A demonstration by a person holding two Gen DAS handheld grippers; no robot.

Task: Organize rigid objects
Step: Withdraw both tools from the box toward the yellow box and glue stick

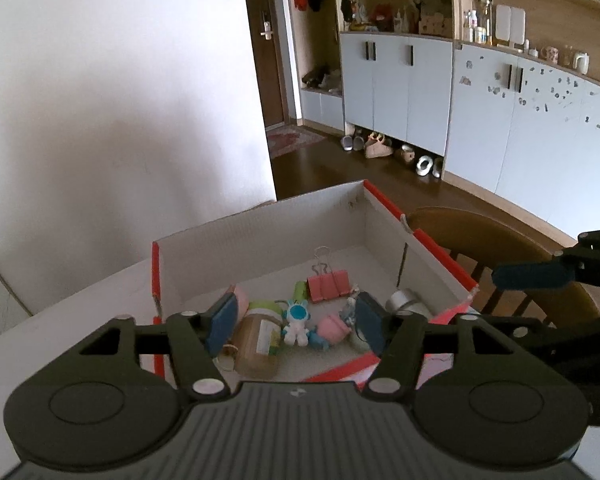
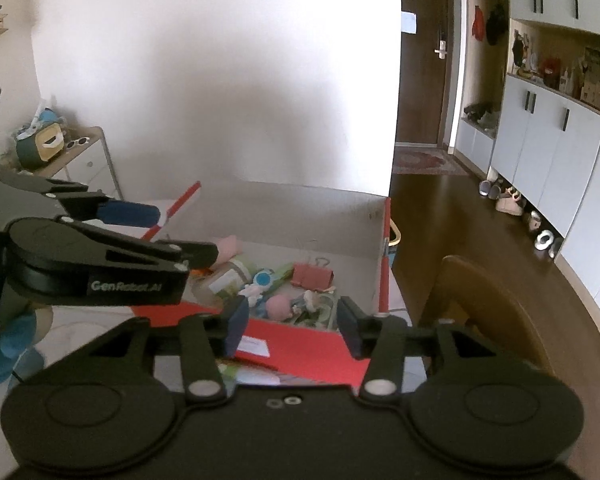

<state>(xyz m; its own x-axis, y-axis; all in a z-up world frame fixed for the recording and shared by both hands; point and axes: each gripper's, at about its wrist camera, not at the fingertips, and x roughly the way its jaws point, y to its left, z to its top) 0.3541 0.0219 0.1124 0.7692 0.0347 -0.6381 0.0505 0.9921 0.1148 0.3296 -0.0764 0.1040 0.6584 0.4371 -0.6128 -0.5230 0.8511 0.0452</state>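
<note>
Jar (image 1: 257,340) lengthwise toward box (image 1: 260,232) wall

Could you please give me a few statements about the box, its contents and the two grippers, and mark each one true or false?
1. The pink binder clip lies inside the box. True.
2. The left gripper is shut on the white and blue toy figure. False: its fingers are spread apart and hold nothing.
3. The right gripper is open and empty. True.
4. The box is empty. False: it holds the clip, the figure, a small bottle and other small items.
5. A wooden chair stands beside the table. True.
</note>
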